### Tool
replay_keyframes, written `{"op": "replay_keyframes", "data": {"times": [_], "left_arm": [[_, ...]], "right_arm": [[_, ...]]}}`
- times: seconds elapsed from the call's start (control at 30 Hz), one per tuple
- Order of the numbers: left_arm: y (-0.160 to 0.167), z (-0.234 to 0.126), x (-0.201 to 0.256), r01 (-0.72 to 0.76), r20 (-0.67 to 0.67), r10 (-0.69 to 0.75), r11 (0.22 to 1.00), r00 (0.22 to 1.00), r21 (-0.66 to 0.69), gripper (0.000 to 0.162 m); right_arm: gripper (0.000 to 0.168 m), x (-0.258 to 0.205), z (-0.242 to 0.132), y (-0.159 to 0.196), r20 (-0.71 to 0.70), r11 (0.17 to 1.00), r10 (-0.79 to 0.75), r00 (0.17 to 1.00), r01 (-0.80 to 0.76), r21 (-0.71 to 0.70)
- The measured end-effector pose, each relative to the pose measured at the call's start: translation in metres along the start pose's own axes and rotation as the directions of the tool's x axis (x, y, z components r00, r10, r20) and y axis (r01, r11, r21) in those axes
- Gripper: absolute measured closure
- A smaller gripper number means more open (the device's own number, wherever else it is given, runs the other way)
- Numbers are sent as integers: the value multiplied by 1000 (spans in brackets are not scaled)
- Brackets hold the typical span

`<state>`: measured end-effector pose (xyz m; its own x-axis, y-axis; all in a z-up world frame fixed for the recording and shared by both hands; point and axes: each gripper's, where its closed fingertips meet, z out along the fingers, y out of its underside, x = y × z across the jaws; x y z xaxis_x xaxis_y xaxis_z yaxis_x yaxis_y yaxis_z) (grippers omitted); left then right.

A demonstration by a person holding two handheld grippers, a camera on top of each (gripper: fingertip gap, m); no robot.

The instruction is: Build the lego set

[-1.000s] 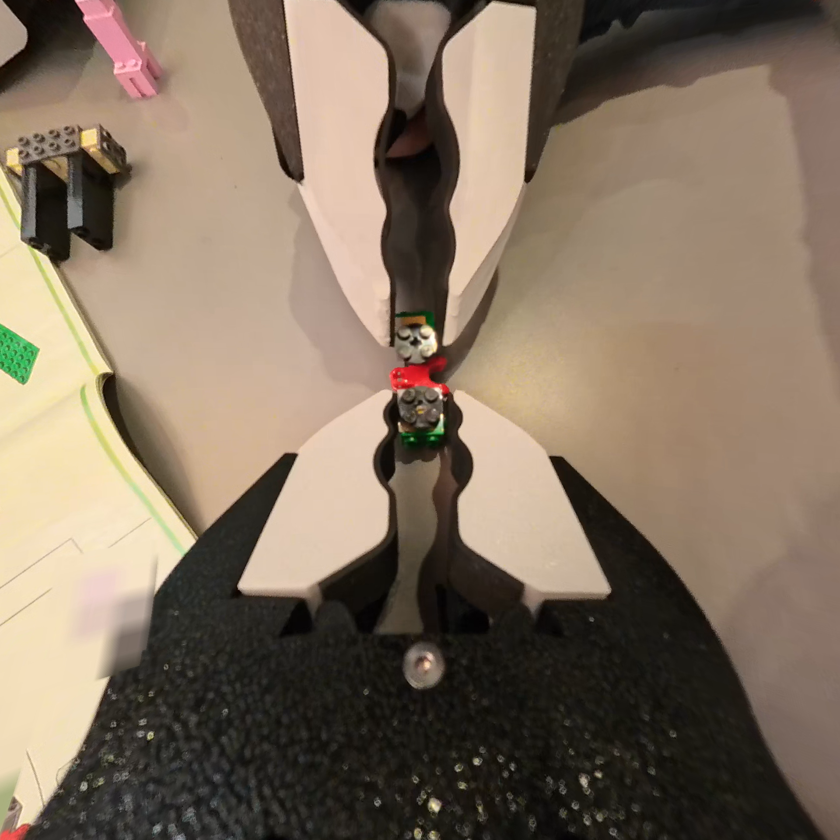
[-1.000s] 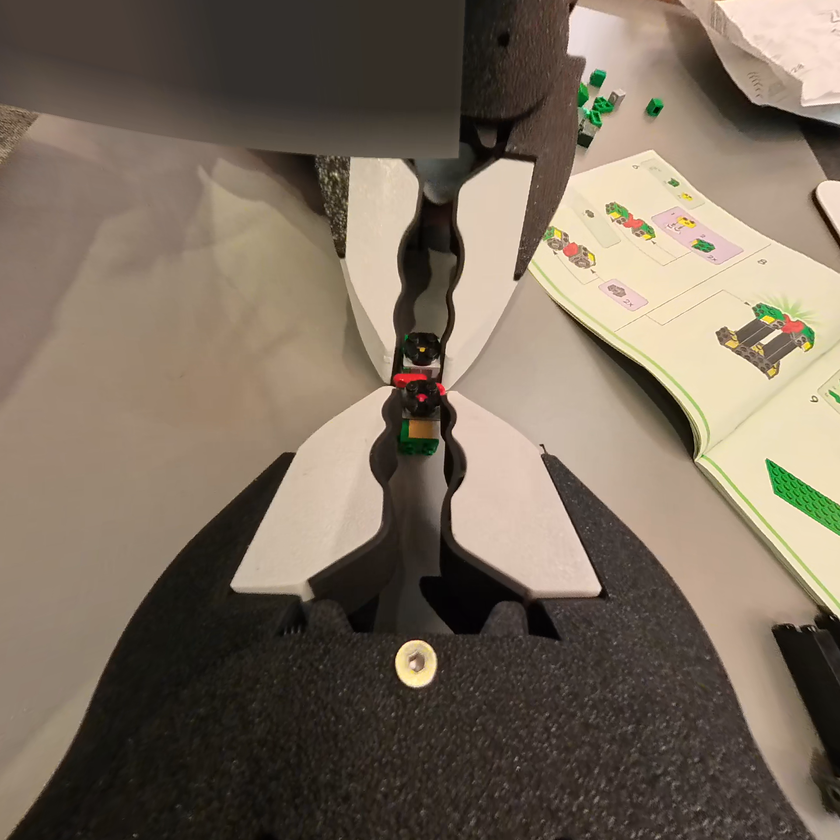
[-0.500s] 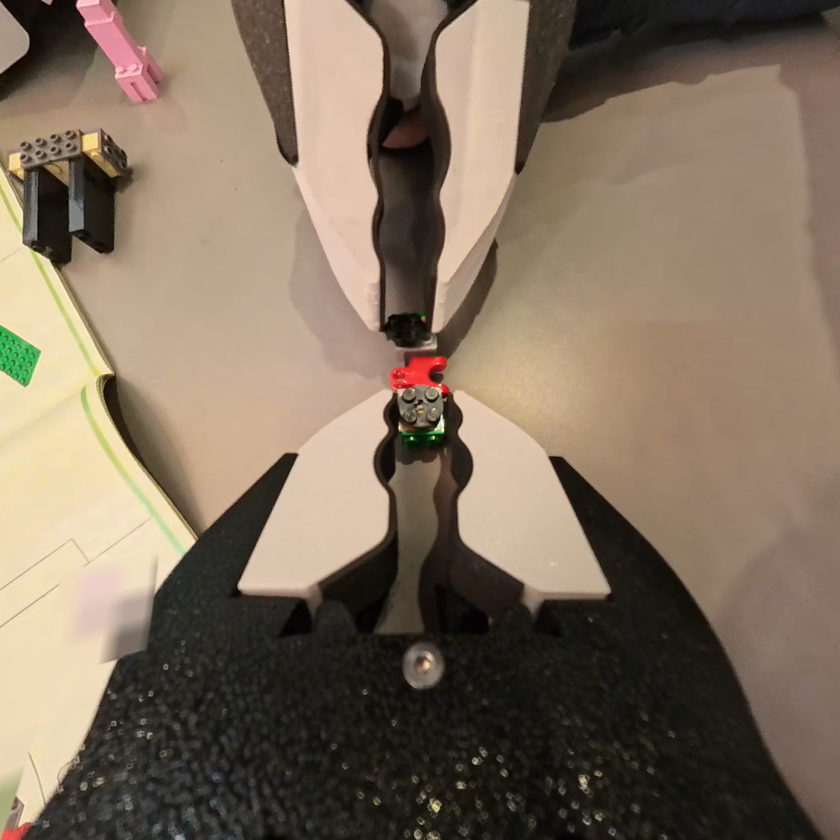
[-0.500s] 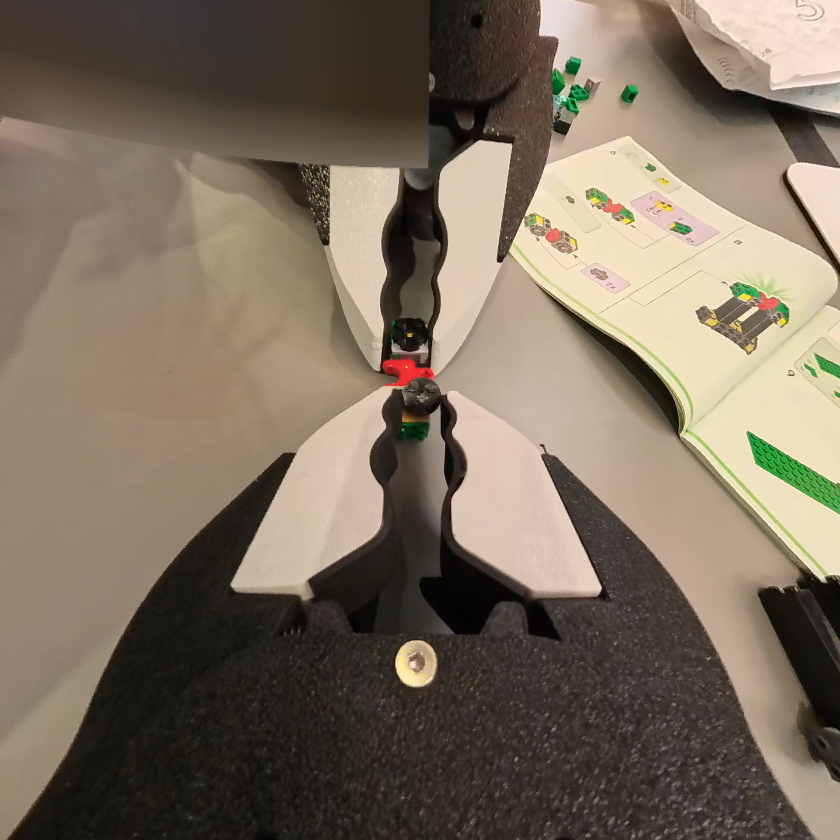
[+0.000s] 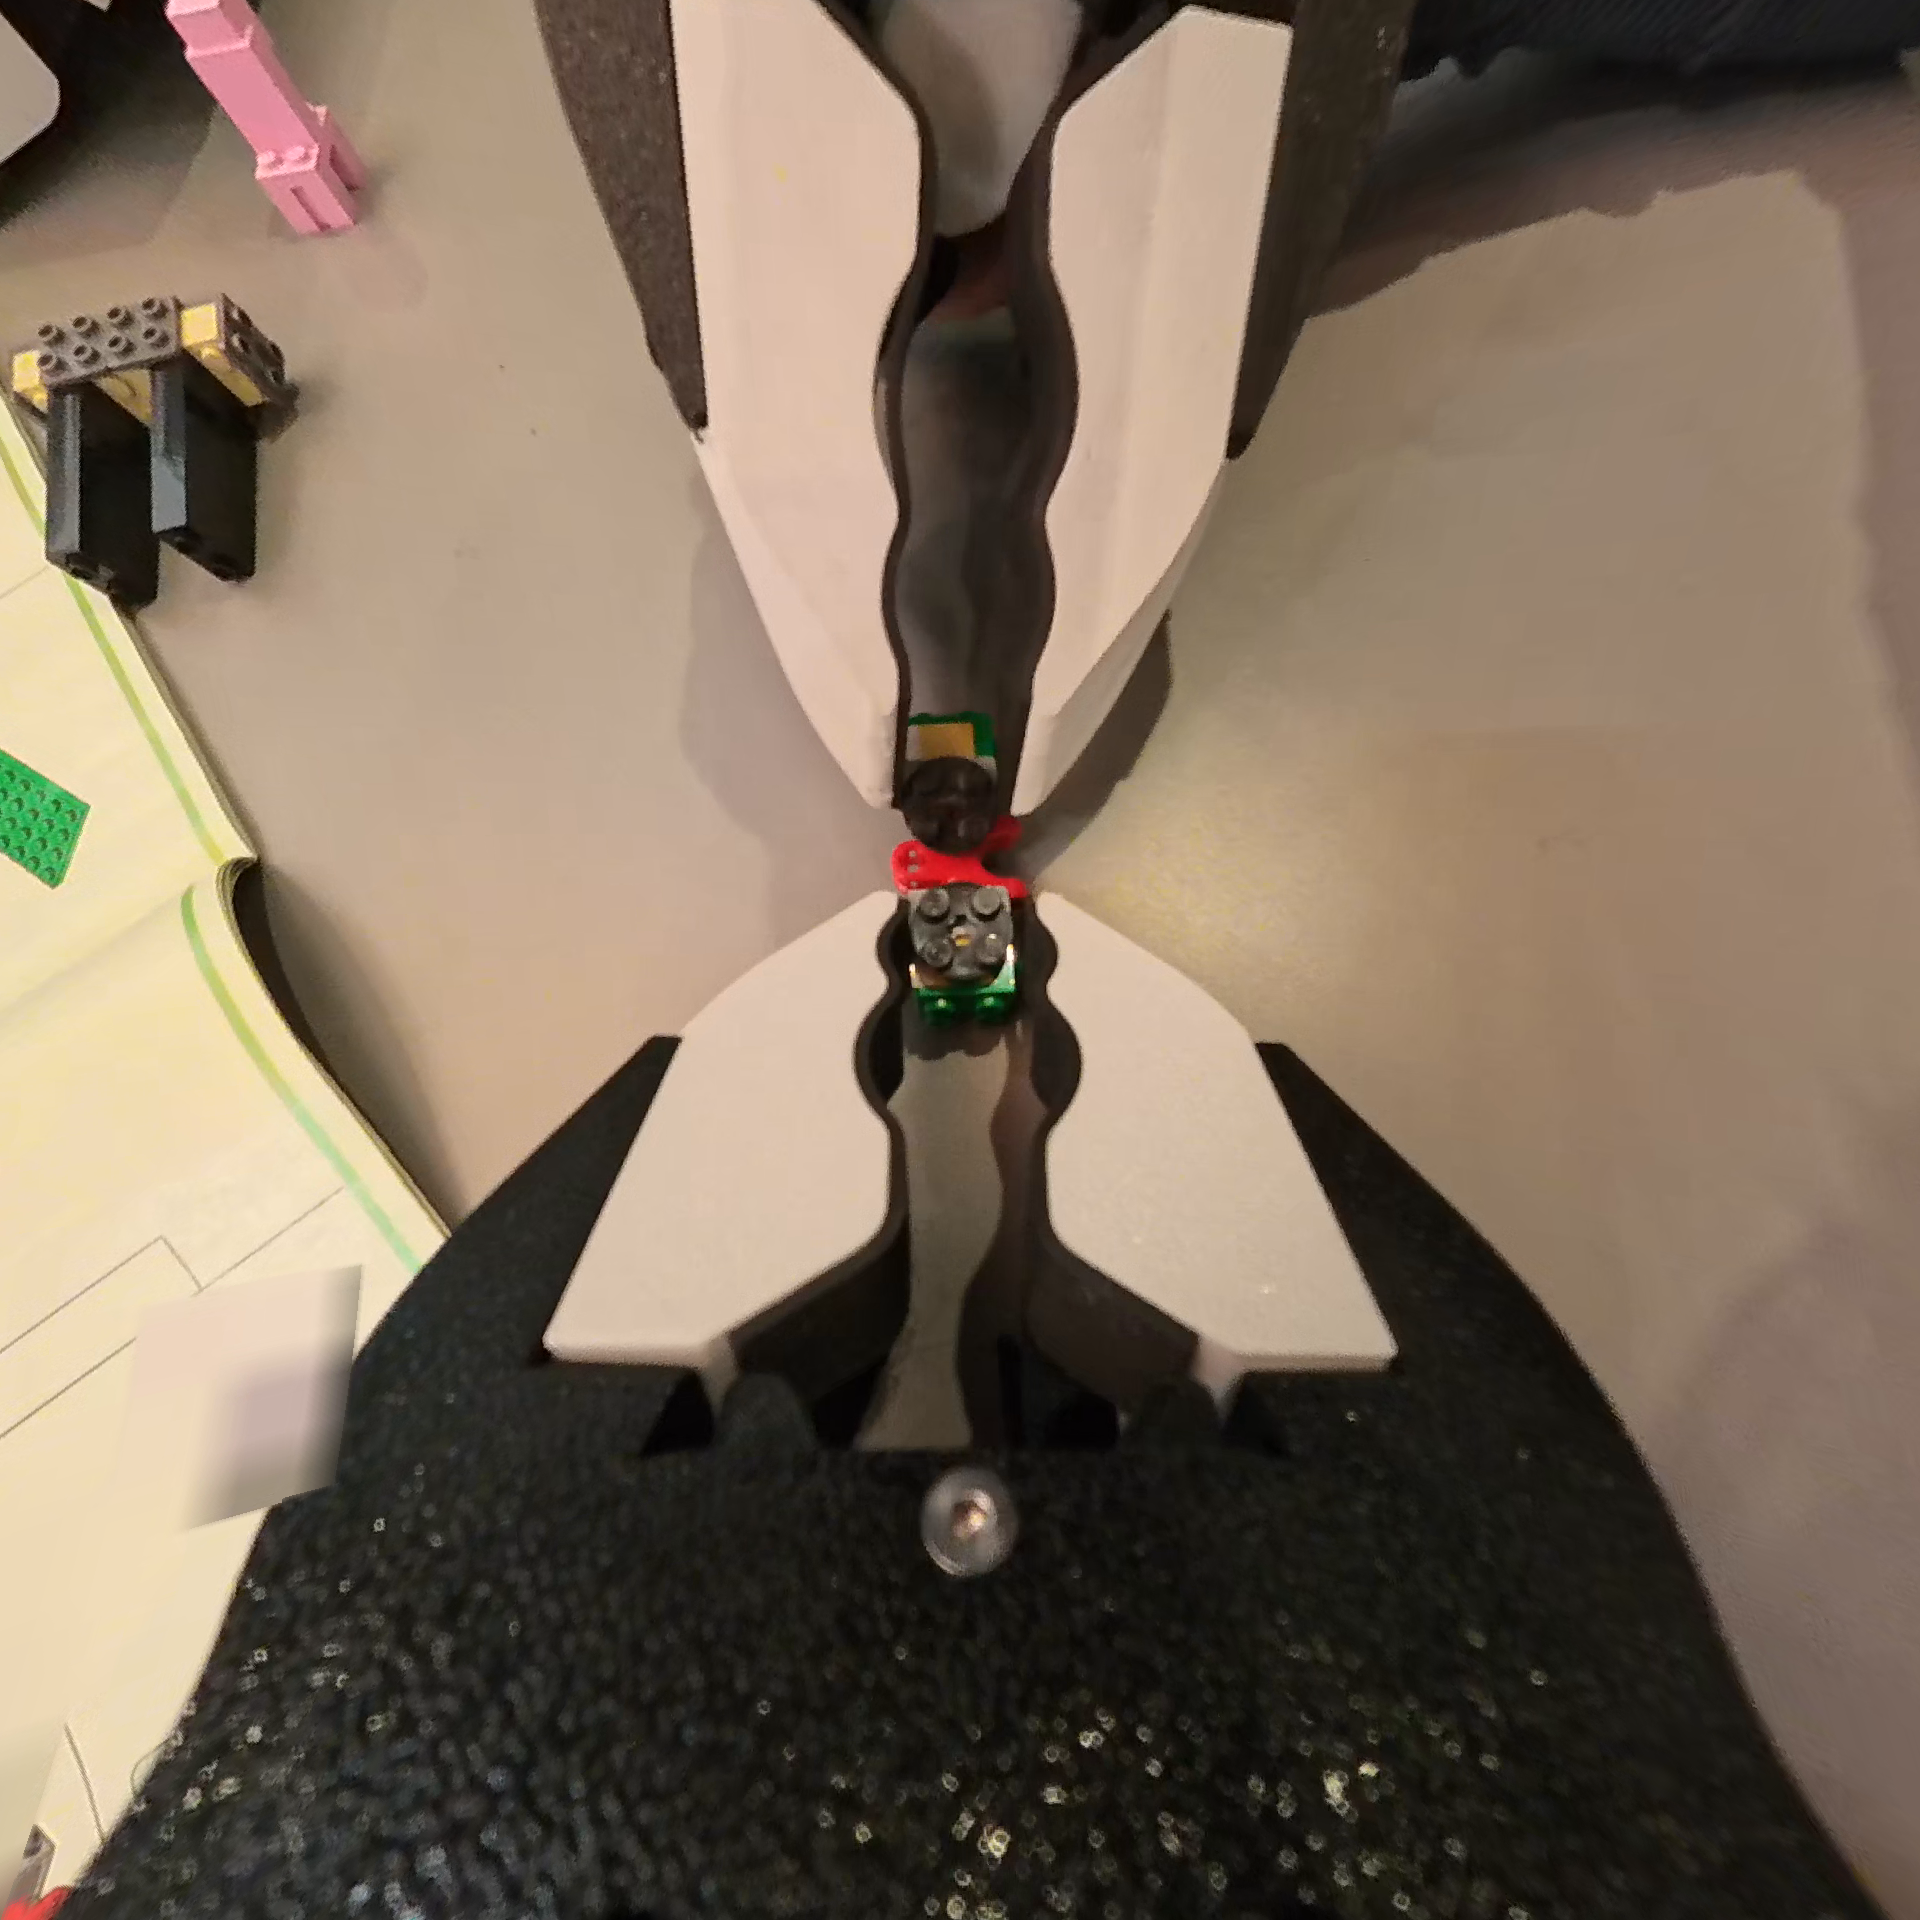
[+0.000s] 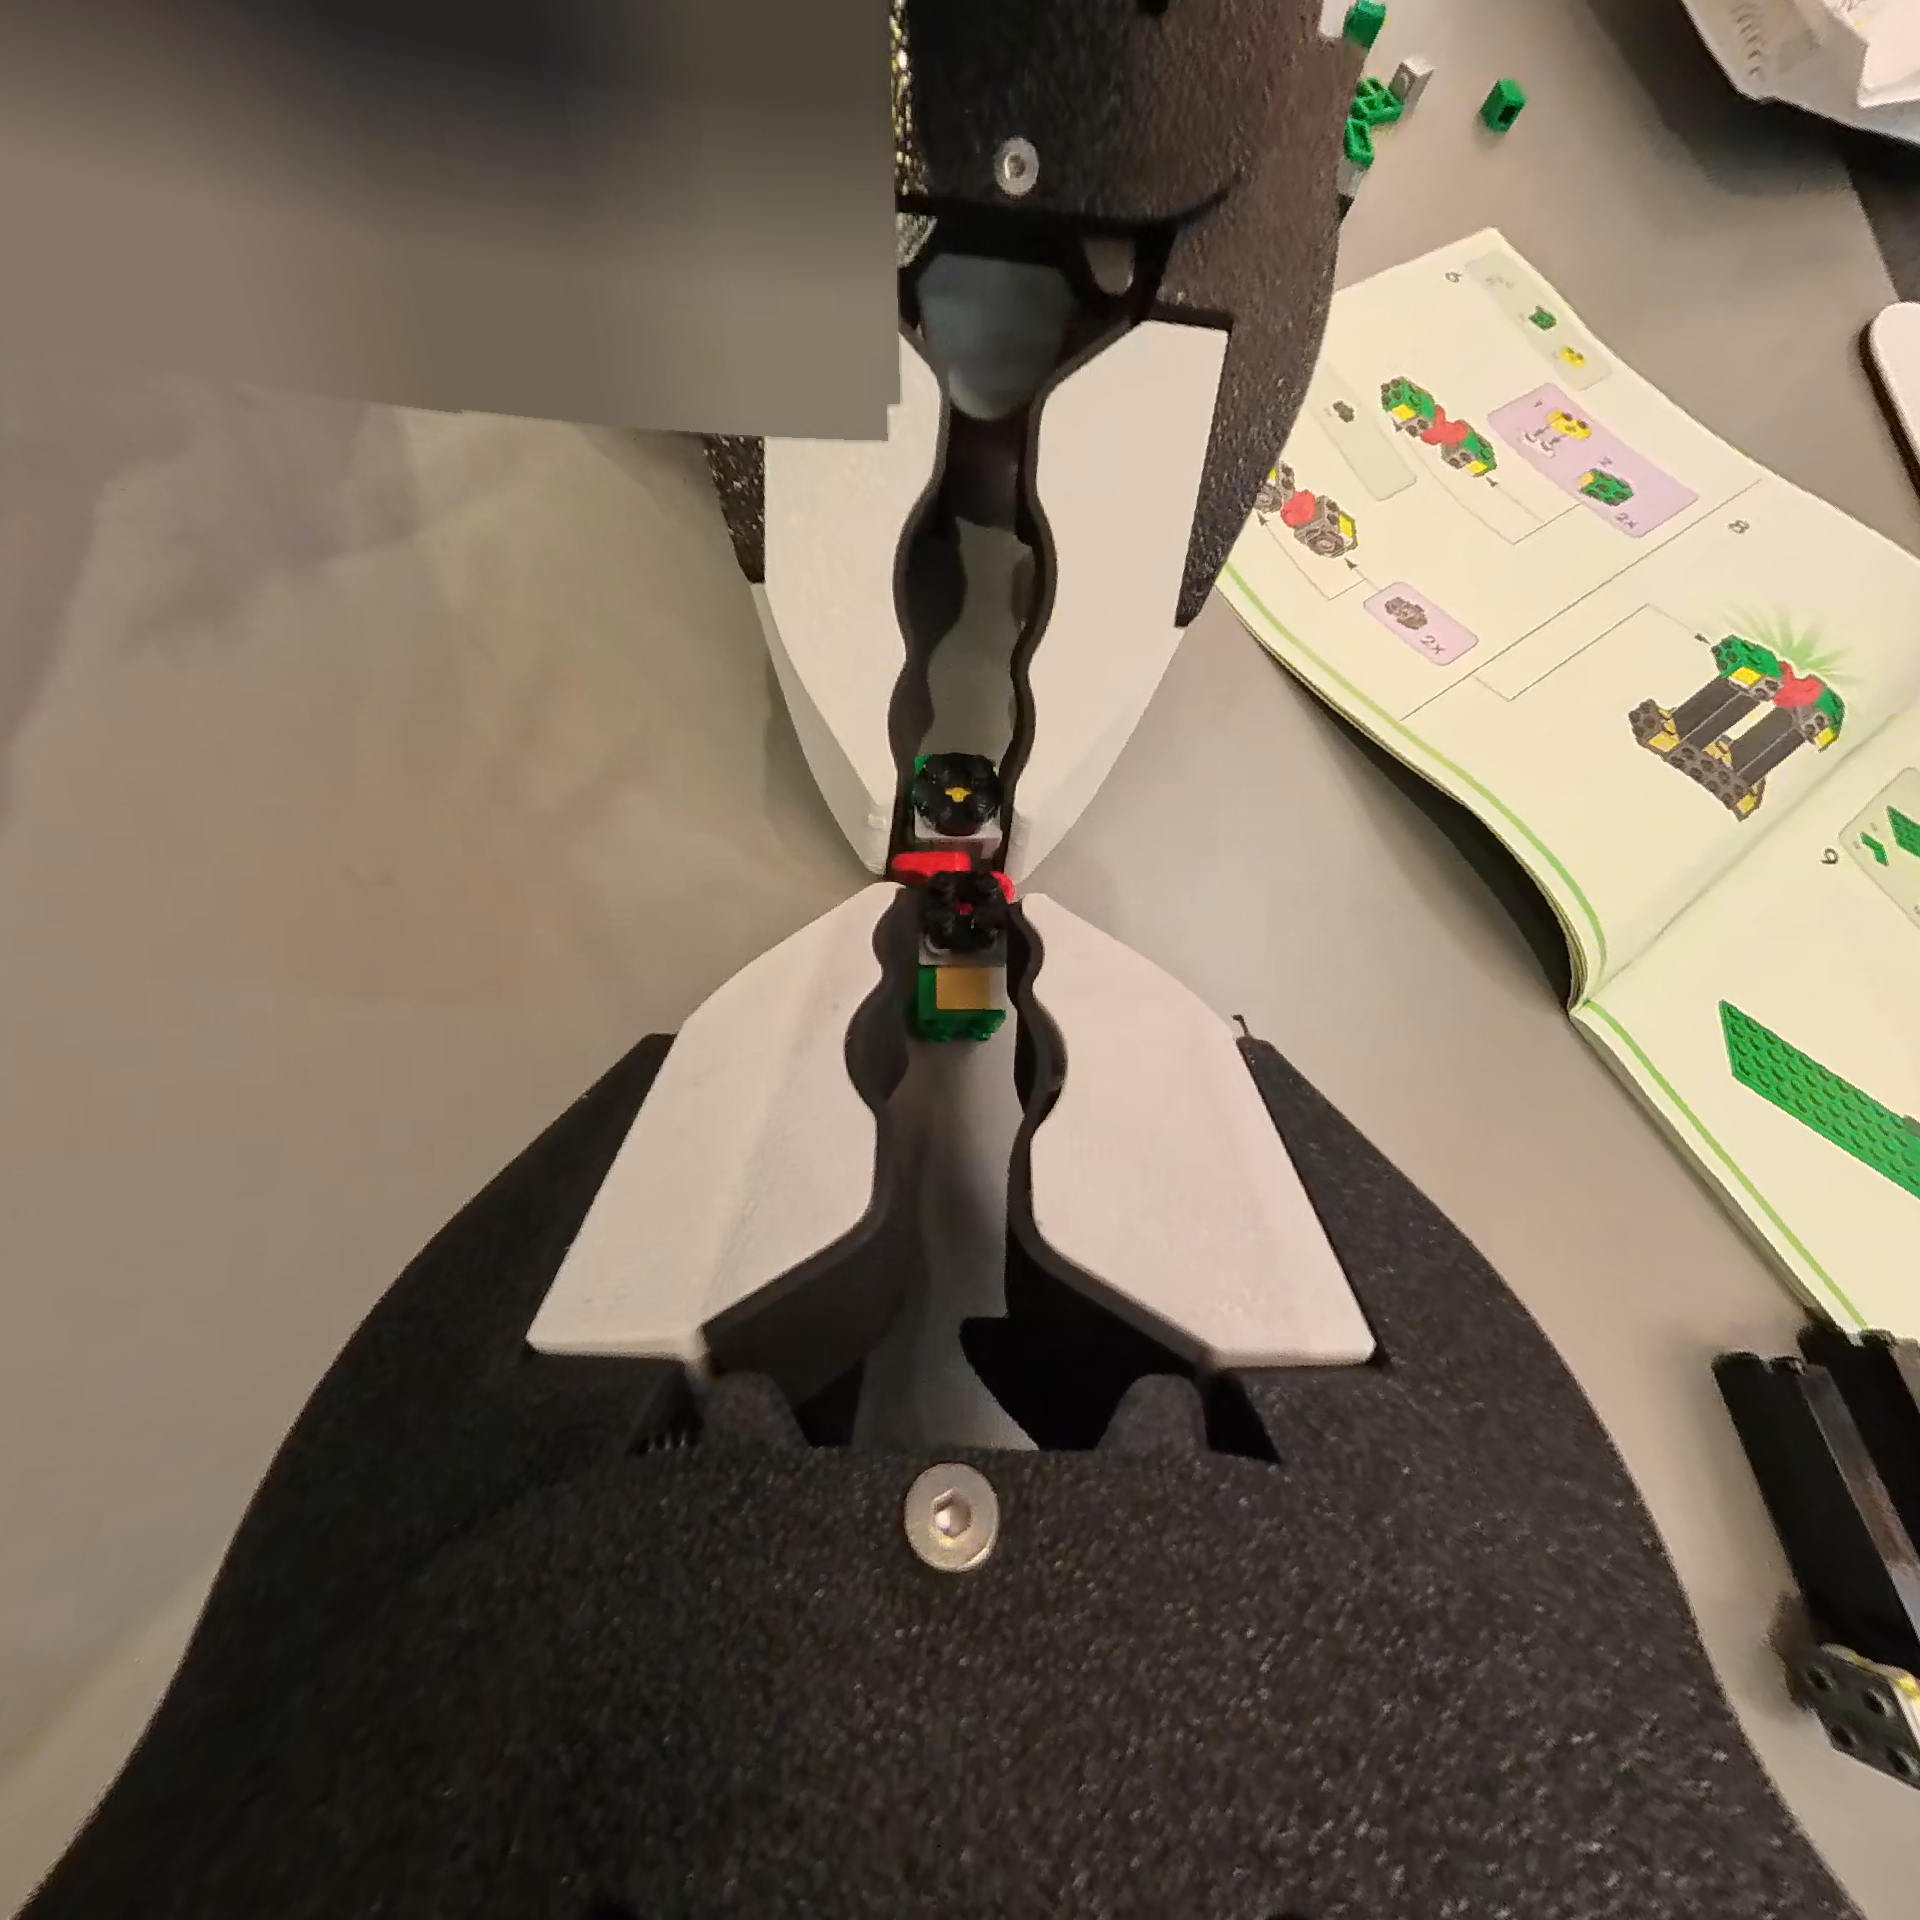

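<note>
Red clip (image 5: 951, 858) sits between both closed tongs' bricks.

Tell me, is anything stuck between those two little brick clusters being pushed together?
Only the red piece, which looks like the link joining them. The left gripper holds one small cluster; the right gripper holds the other cluster. Whether the red piece is fully seated in both cannot be told.

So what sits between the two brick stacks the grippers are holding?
A small red piece bridges the left gripper's stack and the right gripper's stack; both wrist views show it.
</note>
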<state>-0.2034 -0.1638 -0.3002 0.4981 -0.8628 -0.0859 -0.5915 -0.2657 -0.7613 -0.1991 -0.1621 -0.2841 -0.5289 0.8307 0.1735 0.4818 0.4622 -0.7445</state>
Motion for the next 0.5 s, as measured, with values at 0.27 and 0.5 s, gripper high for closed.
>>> {"op": "replay_keyframes", "data": {"times": [0.27, 0.5], "left_arm": [[0, 0, 0, -5, 1, 5, 1000, 1000, 1, 142], [0, 0, 0, 2, -6, -2, 1000, 1000, -1, 142]], "right_arm": [[152, -1, -2, 0, 11, 999, 21, 1000, -21, 41], [152, -1, -2, 0, 16, 997, 28, 999, -29, 65]]}}
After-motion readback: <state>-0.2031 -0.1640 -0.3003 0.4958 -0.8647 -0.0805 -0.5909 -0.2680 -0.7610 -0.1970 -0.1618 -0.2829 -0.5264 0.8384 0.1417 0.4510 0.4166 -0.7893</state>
